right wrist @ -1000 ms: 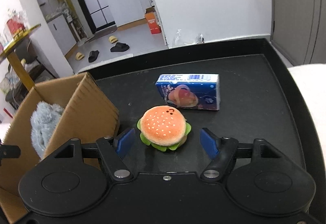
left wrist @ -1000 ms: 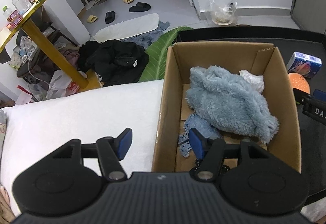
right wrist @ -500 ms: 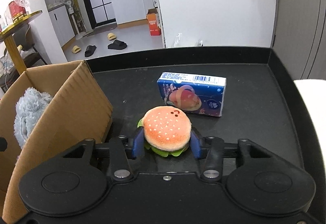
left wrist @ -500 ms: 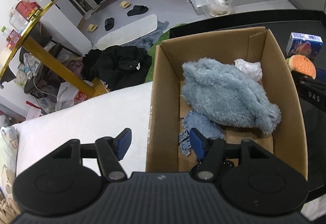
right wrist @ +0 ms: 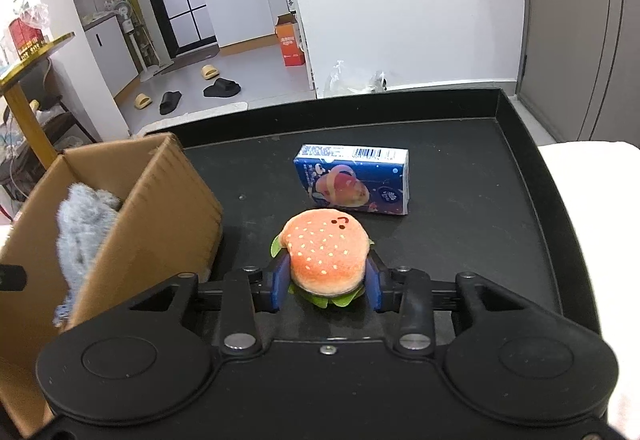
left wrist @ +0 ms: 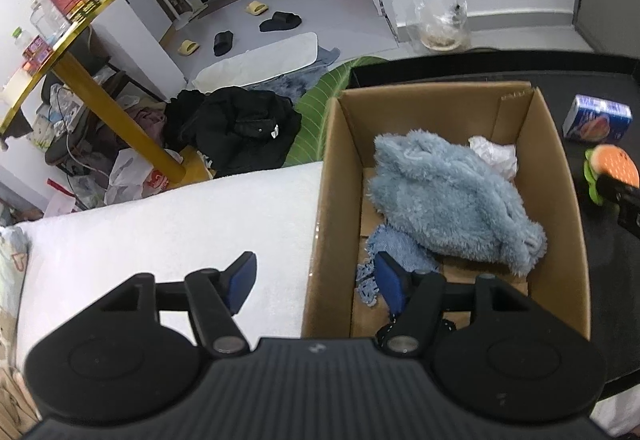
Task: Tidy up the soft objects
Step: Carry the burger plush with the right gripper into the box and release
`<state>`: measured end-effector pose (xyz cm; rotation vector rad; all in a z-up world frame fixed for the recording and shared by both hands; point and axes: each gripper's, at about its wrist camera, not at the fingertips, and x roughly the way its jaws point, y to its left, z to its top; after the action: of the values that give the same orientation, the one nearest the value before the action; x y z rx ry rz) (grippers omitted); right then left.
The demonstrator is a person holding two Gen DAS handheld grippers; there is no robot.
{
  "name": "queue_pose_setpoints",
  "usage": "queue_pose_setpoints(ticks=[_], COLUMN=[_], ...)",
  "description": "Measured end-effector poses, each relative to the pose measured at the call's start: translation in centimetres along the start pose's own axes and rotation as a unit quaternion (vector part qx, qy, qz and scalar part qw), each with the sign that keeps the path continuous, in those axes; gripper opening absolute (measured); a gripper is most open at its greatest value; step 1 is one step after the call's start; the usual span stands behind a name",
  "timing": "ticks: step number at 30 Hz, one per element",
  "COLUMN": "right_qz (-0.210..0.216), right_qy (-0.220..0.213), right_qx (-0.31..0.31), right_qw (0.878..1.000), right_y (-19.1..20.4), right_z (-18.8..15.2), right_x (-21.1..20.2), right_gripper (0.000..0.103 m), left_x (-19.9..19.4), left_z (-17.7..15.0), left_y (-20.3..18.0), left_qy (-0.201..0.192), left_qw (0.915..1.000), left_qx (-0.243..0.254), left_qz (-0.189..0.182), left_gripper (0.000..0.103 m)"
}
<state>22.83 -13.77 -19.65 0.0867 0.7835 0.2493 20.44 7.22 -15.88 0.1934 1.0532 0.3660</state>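
The right gripper (right wrist: 327, 285) pinches a plush hamburger (right wrist: 327, 255), and its jaws are closing: the blue pads (right wrist: 279, 282) press into the toy's sides from left and right, with the green felt lettuce squeezed out below the orange bun. The toy sits over the black tray (right wrist: 472, 208), just in front of a blue tissue pack (right wrist: 354, 184) that lies flat on the tray surface, apart from the toy. To the left of the toy stands an open cardboard box (right wrist: 160, 224), its near corner close to the gripper's left finger. In the left wrist view, the left gripper (left wrist: 314, 282) has its fingers spread wide with nothing pinched between them; one pad hangs over the white towel (left wrist: 160, 224) beside the box, the other over the box interior, so the box wall (left wrist: 320, 240) lies between them. Inside the box rest a fluffy light-blue garment (left wrist: 444, 200), a blue fringed cloth (left wrist: 394, 248) partly under it, and a crumpled white tissue (left wrist: 494, 156) near the far corner. On the floor beyond lie a black heap of clothing (left wrist: 236, 128) and several slippers (left wrist: 280, 21).
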Motion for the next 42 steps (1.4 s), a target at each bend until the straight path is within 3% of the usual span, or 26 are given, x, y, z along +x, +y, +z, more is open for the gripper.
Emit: queue_pose_setpoints(ticks=[15, 28, 33, 38, 42], right_qz=[0.039, 0.093, 0.097, 0.095, 0.092], right_qy=[-0.024, -0.009, -0.003, 0.003, 0.015], right_qx=[-0.039, -0.088, -0.1, -0.114, -0.129], right_qw=[0.998, 0.992, 0.99, 0.989, 0.987], right_y=[2.2, 7.8, 9.4, 10.5, 11.4], right_z=[2.6, 2.9, 2.4, 1.9, 1.5], right_x=[-5.5, -7.8, -8.2, -8.3, -8.1], right_gripper=[0.038, 0.038, 0.038, 0.038, 0.038], left_x=[-1.9, -0.6, 0.2, 1.1, 1.0], left_z=[-0.9, -1.9, -2.2, -2.5, -2.7], left_y=[1.8, 3.1, 3.7, 4.2, 4.4], left_qy=[0.001, 0.033, 0.046, 0.066, 0.064], left_qw=[0.9985, 0.9946, 0.991, 0.9866, 0.9865], left_qx=[-0.032, -0.058, -0.074, -0.093, -0.097], left_qz=[-0.044, -0.08, -0.101, -0.117, -0.115], left_gripper=[0.063, 0.06, 0.046, 0.018, 0.011])
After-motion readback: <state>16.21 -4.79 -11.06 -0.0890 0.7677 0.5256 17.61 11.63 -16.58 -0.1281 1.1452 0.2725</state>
